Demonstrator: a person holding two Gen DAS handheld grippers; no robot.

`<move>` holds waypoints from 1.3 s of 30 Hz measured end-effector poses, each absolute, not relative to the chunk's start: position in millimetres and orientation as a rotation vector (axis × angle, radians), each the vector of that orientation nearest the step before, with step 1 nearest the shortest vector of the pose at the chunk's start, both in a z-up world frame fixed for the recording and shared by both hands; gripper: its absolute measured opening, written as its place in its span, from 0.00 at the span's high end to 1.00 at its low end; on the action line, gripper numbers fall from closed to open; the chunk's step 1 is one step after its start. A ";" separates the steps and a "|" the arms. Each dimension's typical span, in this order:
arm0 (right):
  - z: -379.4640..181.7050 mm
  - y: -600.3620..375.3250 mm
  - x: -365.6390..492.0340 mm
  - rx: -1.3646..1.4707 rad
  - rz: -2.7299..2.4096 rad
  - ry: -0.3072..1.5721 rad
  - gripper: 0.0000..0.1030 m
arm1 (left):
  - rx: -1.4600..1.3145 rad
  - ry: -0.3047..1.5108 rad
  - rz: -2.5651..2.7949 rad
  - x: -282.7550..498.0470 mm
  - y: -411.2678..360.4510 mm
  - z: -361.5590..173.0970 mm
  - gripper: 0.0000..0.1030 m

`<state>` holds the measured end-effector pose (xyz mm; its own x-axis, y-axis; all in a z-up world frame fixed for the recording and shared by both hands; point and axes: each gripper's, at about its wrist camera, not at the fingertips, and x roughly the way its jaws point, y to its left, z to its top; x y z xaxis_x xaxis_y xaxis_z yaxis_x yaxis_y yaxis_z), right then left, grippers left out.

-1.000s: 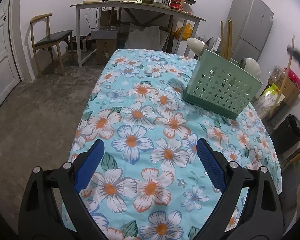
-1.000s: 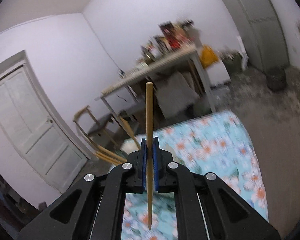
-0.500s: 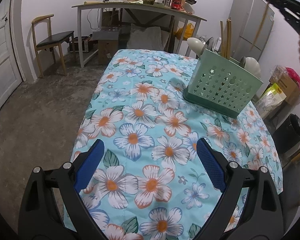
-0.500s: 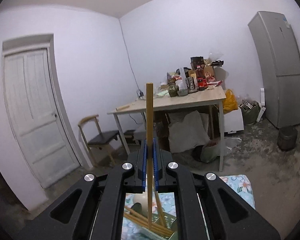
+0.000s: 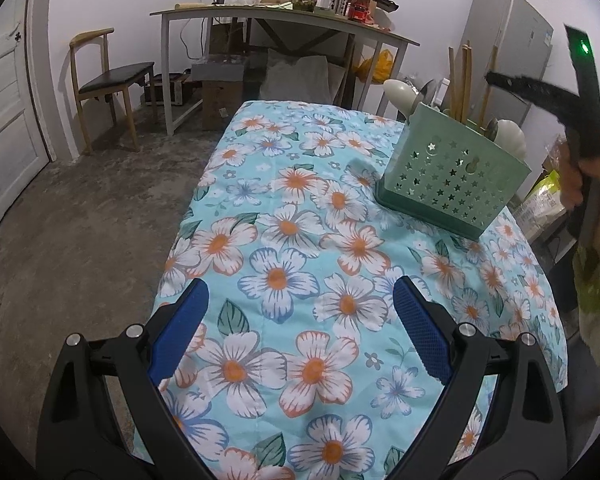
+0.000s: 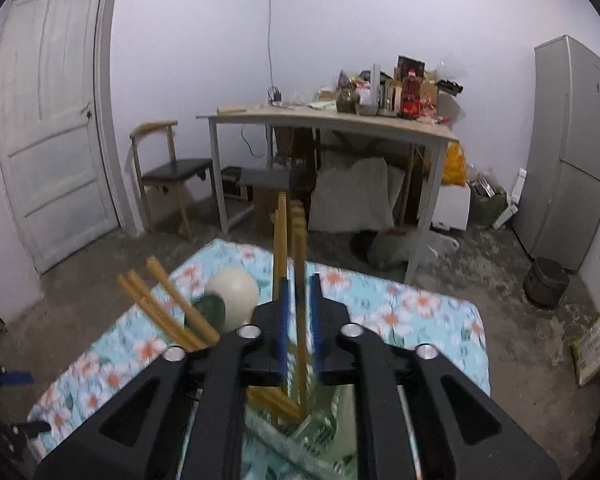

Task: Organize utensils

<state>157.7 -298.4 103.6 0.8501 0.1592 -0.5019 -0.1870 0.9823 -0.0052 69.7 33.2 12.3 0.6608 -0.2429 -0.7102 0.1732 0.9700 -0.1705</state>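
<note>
Wooden chopstick [image 6: 299, 280] upright between slightly parted pads of right tool [image 6: 299, 316], over green holder [image 5: 452, 178] containing chopsticks and spoons, left tool [image 5: 300, 312] held wide open above floral worktop [image 5: 300, 240].

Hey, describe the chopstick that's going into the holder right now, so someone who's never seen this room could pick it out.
Find the floral tablecloth, then the green star-punched utensil basket near its far right corner. Above it hangs the right gripper, its blue pads slightly apart, with one wooden chopstick upright between them. The other chopsticks lean away to the left beside a white spoon.
</note>
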 end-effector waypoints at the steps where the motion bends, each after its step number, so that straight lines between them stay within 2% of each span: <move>1: 105.0 -301.1 152.1 -0.046 0.184 0.519 0.65 | -0.092 0.814 -0.235 70.4 33.4 12.5 0.13; 4: 111.5 -312.1 125.9 -0.005 0.178 0.491 0.53 | -0.101 0.805 -0.232 73.2 32.9 15.2 0.12; 10: 113.6 -329.7 71.6 0.120 0.173 0.473 0.38 | -0.078 0.780 -0.227 80.0 26.1 23.3 0.11; 19: 74.4 -319.2 19.9 0.230 0.085 0.589 0.23 | -0.008 0.706 -0.181 88.8 0.8 46.7 0.08; 26: 62.0 -305.6 7.8 0.177 -0.024 0.655 0.10 | 0.107 0.641 -0.081 98.3 -31.2 64.2 0.08; 29: 62.7 -302.6 5.5 0.166 -0.066 0.663 0.07 | 0.114 0.631 -0.078 102.0 -38.8 72.4 0.08; 39: 57.4 -297.7 2.5 0.154 -0.239 0.692 0.06 | 0.131 0.628 -0.047 102.7 -54.5 89.5 0.08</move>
